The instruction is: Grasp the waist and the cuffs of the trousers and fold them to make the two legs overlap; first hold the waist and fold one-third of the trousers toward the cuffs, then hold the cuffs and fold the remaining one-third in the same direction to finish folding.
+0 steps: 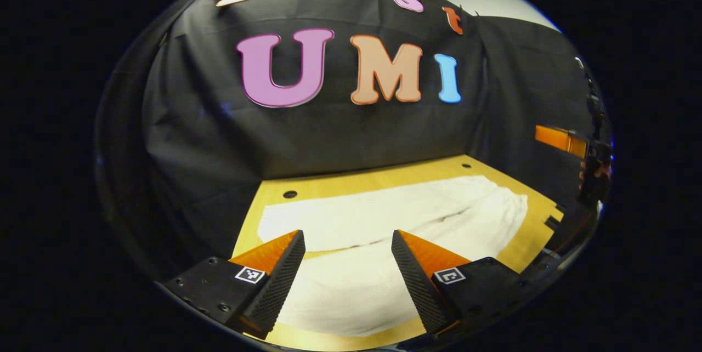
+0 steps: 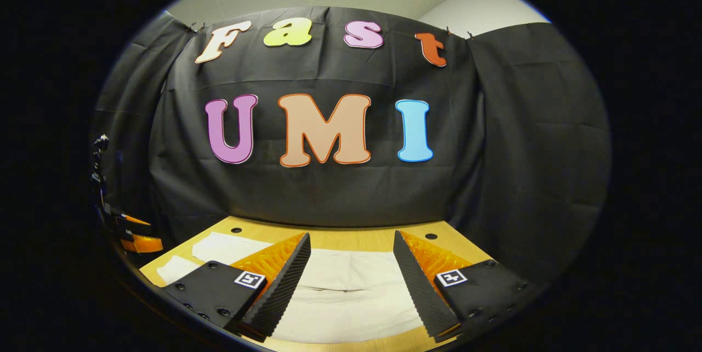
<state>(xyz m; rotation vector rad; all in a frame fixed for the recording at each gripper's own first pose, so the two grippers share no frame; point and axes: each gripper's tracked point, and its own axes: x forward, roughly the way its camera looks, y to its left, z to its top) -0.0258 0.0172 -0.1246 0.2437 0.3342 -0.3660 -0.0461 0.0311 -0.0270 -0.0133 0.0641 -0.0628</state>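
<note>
The white trousers [image 1: 384, 215] are lying spread flat across the wooden table [image 1: 258, 198], both legs side by side with a dark crease running between them, the cloth reaching nearly to the table's far edge by the black booth wall [image 1: 340, 132]. The left gripper [image 1: 347, 242] is hovering above the near part of the fabric, its fingers parted wide and grasping nothing. The right gripper [image 2: 351, 245] is likewise hanging over the trousers [image 2: 345, 291], fingers spread apart and empty. Seen from the left gripper view, the right gripper is sitting off at the right edge.
</note>
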